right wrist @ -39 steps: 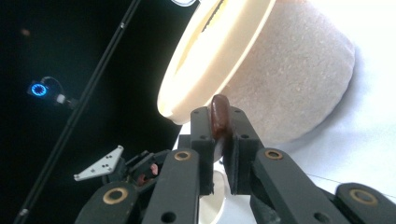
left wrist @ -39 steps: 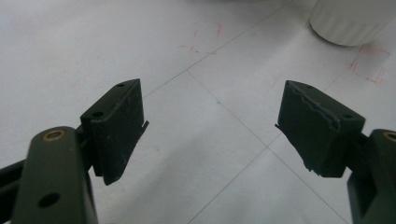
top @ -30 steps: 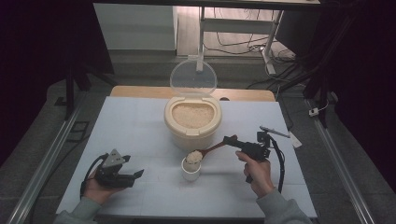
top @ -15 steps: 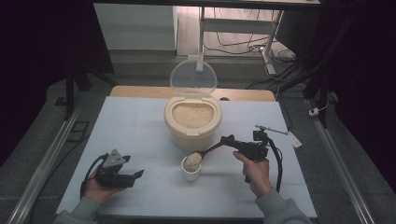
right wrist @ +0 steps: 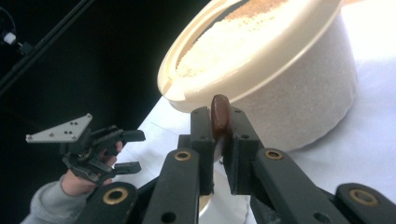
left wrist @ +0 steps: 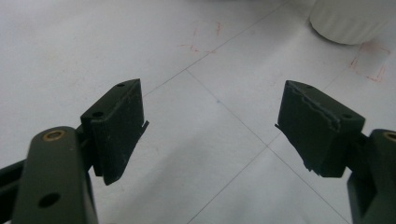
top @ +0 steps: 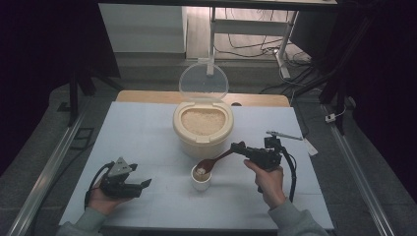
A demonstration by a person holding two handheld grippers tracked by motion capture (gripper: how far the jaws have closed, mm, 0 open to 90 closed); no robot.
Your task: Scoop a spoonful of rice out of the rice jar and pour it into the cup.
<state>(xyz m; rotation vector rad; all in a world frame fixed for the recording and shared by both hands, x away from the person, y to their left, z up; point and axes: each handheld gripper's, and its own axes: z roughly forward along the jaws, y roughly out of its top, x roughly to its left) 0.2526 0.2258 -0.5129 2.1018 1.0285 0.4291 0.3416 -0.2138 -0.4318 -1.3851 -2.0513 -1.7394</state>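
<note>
A cream rice container [top: 201,129] stands mid-table with its clear lid [top: 203,83] raised and rice inside. In front of it is a small white cup [top: 200,183] holding some rice. My right gripper [top: 239,147] is shut on the handle of a brown spoon [top: 214,161], whose bowl hangs over the cup. In the right gripper view the jaws of the right gripper [right wrist: 218,113] clamp the spoon handle [right wrist: 219,103], with the container [right wrist: 280,79] just behind. My left gripper [top: 142,184] rests at the front left, open. Its open jaws [left wrist: 210,126] hold nothing, and the cup's base [left wrist: 350,21] lies ahead.
The white table [top: 142,132] has bare room on the left and along the front. A thin metal rod [top: 284,134] and a white tag [top: 310,147] lie near the right edge. Black rails run along both sides. The left hand's gripper [right wrist: 93,149] shows far off.
The right hand has shifted slightly left with the spoon, whose bowl stays over the cup. The left gripper has not moved.
</note>
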